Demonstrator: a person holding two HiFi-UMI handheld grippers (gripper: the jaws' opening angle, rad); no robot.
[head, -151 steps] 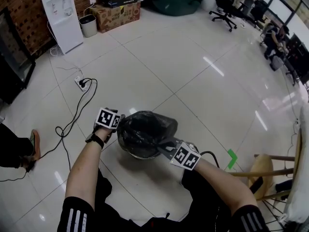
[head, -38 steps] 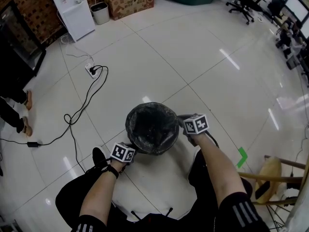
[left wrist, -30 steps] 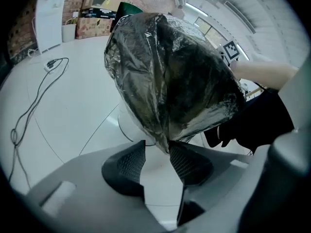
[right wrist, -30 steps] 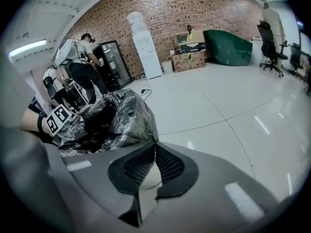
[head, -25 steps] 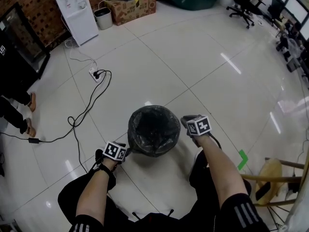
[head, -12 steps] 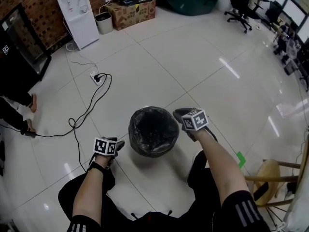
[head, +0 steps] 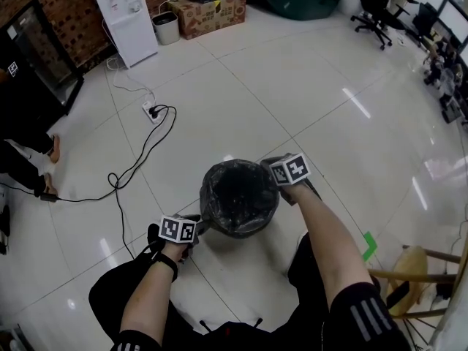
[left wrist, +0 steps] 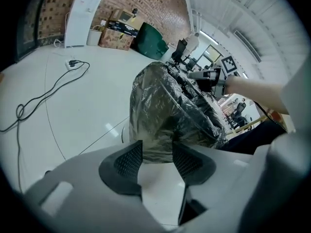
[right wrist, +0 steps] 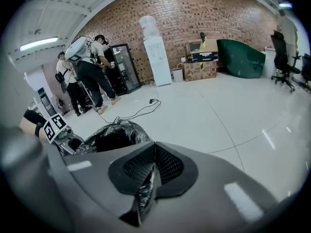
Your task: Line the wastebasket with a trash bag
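Two claws flank the bin, which stands on the floor just ahead of the crouched person I am steering.

I have the left claw low at the bin's near-left side. Its jaws have just been opening and stand fairly wide. The pads are clear of the plastic, and the bagged wall fills the gap beyond them.

The right claw is at the far-right rim. Its jaws have just been closing and now pinch a crumpled fold of the black bag, which I see squeezed between the pads.

The bag lines the bin's inside, laps over the rim and hangs in wrinkles down the outer wall.

A green tape mark lies on the tiles to the right, near a wooden chair. To the left a black cable snakes across the floor to a power strip.

Farther off, against the brick wall, stand a white water dispenser, a small grey pail and a cardboard box. In the right gripper view, people stand by that wall. An office chair sits at the far right.
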